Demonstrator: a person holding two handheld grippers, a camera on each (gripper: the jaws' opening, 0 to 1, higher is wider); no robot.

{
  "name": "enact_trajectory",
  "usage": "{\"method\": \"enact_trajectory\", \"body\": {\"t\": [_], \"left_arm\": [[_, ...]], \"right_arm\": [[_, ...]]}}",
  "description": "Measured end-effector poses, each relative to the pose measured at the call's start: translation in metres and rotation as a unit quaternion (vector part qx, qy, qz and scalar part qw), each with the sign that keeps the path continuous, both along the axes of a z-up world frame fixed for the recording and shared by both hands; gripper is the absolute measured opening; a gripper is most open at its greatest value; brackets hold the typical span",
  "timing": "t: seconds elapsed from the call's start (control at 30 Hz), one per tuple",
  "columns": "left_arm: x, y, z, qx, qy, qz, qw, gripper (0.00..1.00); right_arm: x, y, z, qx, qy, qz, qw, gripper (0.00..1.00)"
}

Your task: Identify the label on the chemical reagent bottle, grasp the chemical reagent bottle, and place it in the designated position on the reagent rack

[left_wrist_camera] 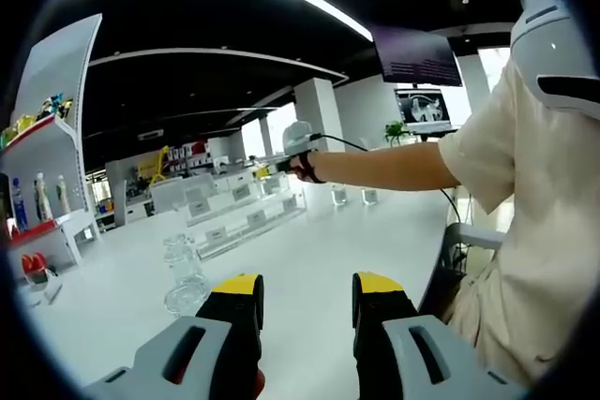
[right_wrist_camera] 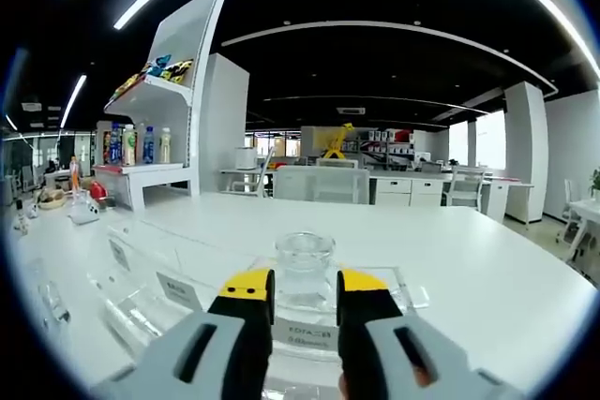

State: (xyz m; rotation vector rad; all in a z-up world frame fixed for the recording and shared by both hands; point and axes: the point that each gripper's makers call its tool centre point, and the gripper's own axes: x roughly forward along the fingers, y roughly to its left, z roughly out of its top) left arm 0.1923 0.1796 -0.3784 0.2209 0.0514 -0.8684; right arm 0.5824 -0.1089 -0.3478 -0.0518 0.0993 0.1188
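In the right gripper view, a clear glass reagent bottle (right_wrist_camera: 305, 269) is seen at lower centre, standing on the tiered reagent rack (right_wrist_camera: 169, 292) just beyond the right hand-held gripper (right_wrist_camera: 305, 299). Its jaws are parted, nothing held, apparently so the bottle stays behind its label slot. In the left gripper view, the left hand-held gripper (left_wrist_camera: 307, 299) is released above the counter (left_wrist_camera: 328, 259), near a second bottle (left_wrist_camera: 185, 280) at lower left.

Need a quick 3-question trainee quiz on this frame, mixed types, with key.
1. True or false: in the left gripper view, a clear bottle stands upright on the white table, to the view's left of the left hand-held gripper.
2. In the right gripper view, the glass bottle ahead of the right hand-held gripper sits: A) on the clear rack; B) on the floor; C) on a chair.
3. Fill in: both grippers' jaws stand ____.
Key: 1 true; 2 A; 3 open.
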Motion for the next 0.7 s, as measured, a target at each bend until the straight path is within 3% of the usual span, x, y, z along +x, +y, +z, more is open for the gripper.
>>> {"method": "enact_trajectory", "body": {"t": [0.7], "left_arm": [[-0.003,-0.007,0.008,-0.008,-0.010,0.005,0.9999,0.39]], "right_arm": [[-0.049,0.011,0.025,0.009,-0.020,0.025,0.9995,0.33]]}}
